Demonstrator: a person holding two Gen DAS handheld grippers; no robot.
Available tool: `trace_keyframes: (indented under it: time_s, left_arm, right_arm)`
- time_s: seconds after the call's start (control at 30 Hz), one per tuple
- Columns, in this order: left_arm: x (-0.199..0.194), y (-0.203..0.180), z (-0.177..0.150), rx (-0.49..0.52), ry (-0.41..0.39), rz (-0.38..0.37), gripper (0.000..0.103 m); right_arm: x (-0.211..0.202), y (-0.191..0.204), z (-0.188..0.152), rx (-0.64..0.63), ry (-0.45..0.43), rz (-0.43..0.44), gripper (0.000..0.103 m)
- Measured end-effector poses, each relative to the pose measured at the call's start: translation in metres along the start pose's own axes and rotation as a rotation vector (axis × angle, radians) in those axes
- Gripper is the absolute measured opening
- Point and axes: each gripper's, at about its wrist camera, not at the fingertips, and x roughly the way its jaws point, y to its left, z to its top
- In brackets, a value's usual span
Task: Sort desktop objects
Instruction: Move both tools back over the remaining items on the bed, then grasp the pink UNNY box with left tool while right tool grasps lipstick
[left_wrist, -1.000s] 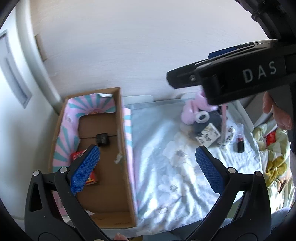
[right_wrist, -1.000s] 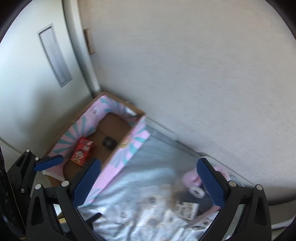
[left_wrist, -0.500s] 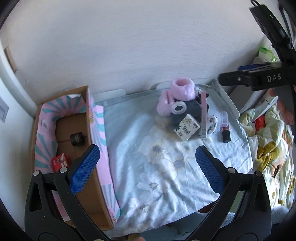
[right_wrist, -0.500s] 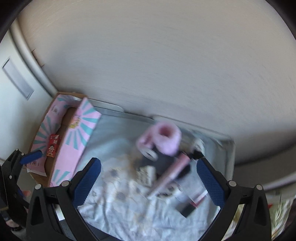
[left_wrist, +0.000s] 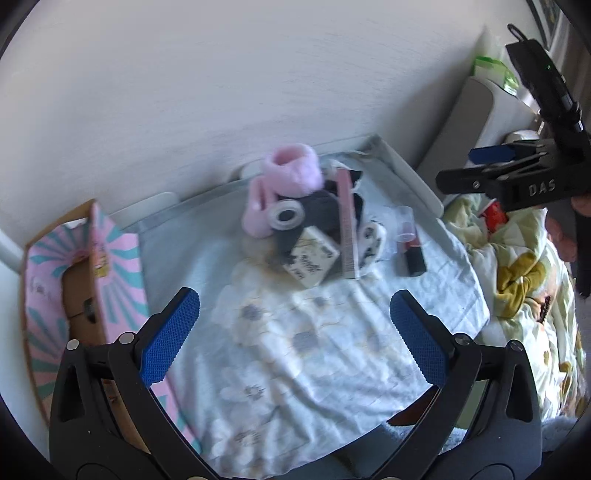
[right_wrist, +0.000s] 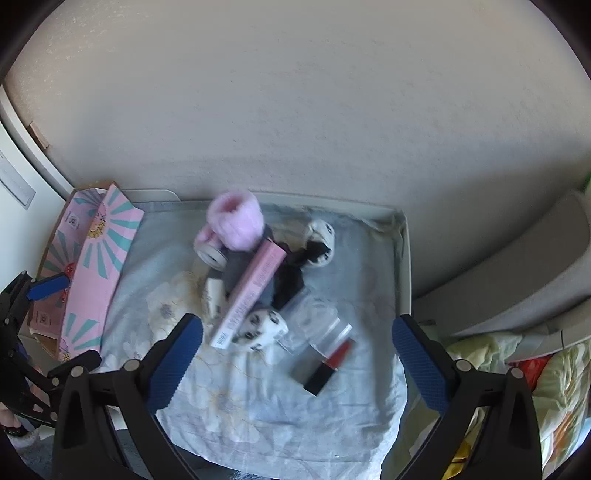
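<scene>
Pale plaster wall fills the upper half of both views, and below it we look down on a table draped in a light blue floral cloth.

Our left tongs hang released above the cloth, blue pads wide apart with nothing between them. Our right tongs are likewise spread and hold nothing; in the left wrist view they show at the upper right edge.

Toward the middle of the cloth lies a heap of things, somewhat blurred:
- a fluffy pink band at the top of the pile
- a roll of tape just below it
- a long pink box lying slantwise across dark fabric
- a small white printed box at the pile's lower edge in the left wrist view
- a white item with black spots touching the pink box's lower end
- a red lipstick with a black base, apart from the pile to the lower right, with a clear cap just beside it

At the left of both frames stands a cardboard box with pink and teal lining, set against the table's edge. Rumpled yellow-green bedding lies at the right.
</scene>
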Motion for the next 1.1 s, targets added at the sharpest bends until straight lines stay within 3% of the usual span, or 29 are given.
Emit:
trace_keyframes:
  time_s: [0.2, 0.33, 0.4, 0.57, 0.7, 0.8, 0.97, 1.03, 1.1]
  left_arm:
    - [0.021, -0.019, 0.006, 0.034, 0.015, -0.001, 0.103]
    - [0.037, -0.031, 0.022, 0.053, 0.022, -0.038, 0.101]
    - [0.048, -0.036, 0.034, 0.069, 0.04, -0.048, 0.094]
    - [0.079, -0.053, 0.059, 0.123, 0.054, -0.034, 0.09]
    - [0.11, -0.057, 0.066, 0.121, 0.103, -0.032, 0.068]
    - [0.129, -0.055, 0.063, 0.097, 0.136, -0.041, 0.059]
    - [0.139, -0.061, 0.059, 0.096, 0.127, -0.047, 0.051]
    - [0.139, -0.063, 0.059, 0.101, 0.114, -0.044, 0.04]
    - [0.14, -0.064, 0.059, 0.106, 0.11, -0.046, 0.037]
  right_arm:
    - [0.014, -0.016, -0.023, 0.044, 0.012, 0.011, 0.099]
    - [0.026, -0.026, -0.038, 0.051, 0.024, -0.034, 0.093]
    - [0.033, -0.032, -0.044, 0.062, 0.039, -0.041, 0.093]
    - [0.052, -0.043, -0.056, 0.097, 0.069, -0.016, 0.092]
    - [0.07, -0.044, -0.063, 0.094, 0.077, -0.037, 0.092]
    - [0.085, -0.044, -0.067, 0.095, 0.088, -0.024, 0.091]
    - [0.102, -0.047, -0.075, 0.131, 0.102, -0.008, 0.079]
    - [0.109, -0.049, -0.079, 0.158, 0.11, 0.008, 0.071]
    - [0.115, -0.049, -0.082, 0.17, 0.12, 0.022, 0.067]
